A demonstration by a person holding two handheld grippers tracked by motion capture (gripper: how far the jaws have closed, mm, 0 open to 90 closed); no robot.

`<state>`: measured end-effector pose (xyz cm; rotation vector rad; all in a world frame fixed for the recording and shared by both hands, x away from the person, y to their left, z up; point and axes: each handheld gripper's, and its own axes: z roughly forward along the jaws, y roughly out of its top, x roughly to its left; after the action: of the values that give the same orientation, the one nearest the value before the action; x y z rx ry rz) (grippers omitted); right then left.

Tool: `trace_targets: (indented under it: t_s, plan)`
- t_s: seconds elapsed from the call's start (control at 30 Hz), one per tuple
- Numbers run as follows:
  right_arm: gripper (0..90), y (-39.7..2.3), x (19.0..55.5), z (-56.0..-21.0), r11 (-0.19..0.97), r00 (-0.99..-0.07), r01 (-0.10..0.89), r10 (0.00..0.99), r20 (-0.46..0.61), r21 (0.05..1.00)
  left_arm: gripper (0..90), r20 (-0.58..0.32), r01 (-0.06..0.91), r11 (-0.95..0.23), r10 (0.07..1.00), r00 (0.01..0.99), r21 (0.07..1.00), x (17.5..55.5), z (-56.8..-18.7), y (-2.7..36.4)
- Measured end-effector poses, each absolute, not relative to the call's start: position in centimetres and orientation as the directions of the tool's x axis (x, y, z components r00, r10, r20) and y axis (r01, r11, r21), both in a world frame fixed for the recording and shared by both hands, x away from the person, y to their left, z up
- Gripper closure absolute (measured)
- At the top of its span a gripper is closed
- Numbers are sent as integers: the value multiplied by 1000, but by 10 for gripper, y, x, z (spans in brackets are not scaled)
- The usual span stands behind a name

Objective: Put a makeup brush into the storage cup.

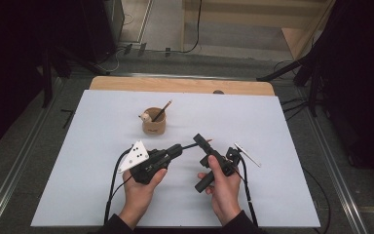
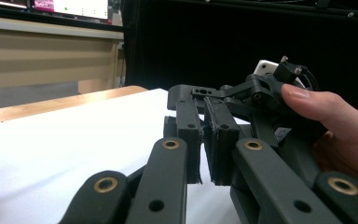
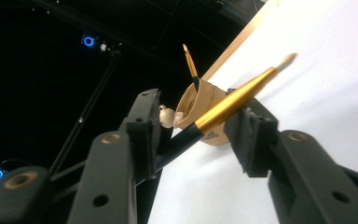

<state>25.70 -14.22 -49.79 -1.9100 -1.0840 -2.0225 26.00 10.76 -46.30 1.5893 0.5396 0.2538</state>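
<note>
Lying slantwise between the right gripper's point(image 3: 196, 135) half-spread fingers, the brush point(image 3: 223, 105) touches one finger.

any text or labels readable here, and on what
None can be read.
Brush: a small dark print under its gold ferrule, too blurred.
Cup: dark marks on its side, too small.
Right gripper: a small pale label, illegible.
Screen, far off: bright patches, unreadable.
</note>
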Motion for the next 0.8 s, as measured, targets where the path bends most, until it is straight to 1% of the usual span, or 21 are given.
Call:
trace_targets:
  t_s: [0.07, 0.1, 0.13, 0.17, 0.2, 0.3, 0.37, 0.47, 0.8]
  plan:
    - [678, -145, 257, -498, -738, -190, 563, 324, 927, 373, 856, -150, 196, -44, 487, 860, 980, 259, -465, 105]
    - [799, -148, 257, -498, -744, -199, 566, 296, 934, 356, 825, -149, 200, -54, 485, 862, 978, 259, -466, 103]
    - [842, -151, 257, -496, -735, -202, 580, 288, 936, 351, 731, -158, 210, -54, 484, 860, 976, 259, -466, 101]
    - [842, -154, 257, -495, -732, -219, 572, 298, 929, 369, 625, -160, 216, -58, 494, 855, 975, 259, -467, 99]
    - [842, -156, 257, -494, -731, -241, 564, 298, 923, 384, 559, -157, 220, -70, 499, 852, 973, 259, -466, 97]
    - [843, -157, 256, -488, -695, -297, 534, 379, 877, 481, 508, -140, 220, -103, 504, 852, 970, 259, -465, 94]
    - [843, -156, 255, -484, -665, -333, 507, 436, 836, 549, 493, -140, 225, -113, 499, 855, 968, 260, -465, 93]
    - [843, -153, 254, -479, -628, -375, 475, 490, 787, 617, 484, -140, 233, -128, 502, 853, 964, 261, -465, 92]
    - [843, -143, 250, -469, -500, -447, 421, 612, 652, 757, 479, -117, 246, -187, 519, 847, 951, 261, -464, 90]
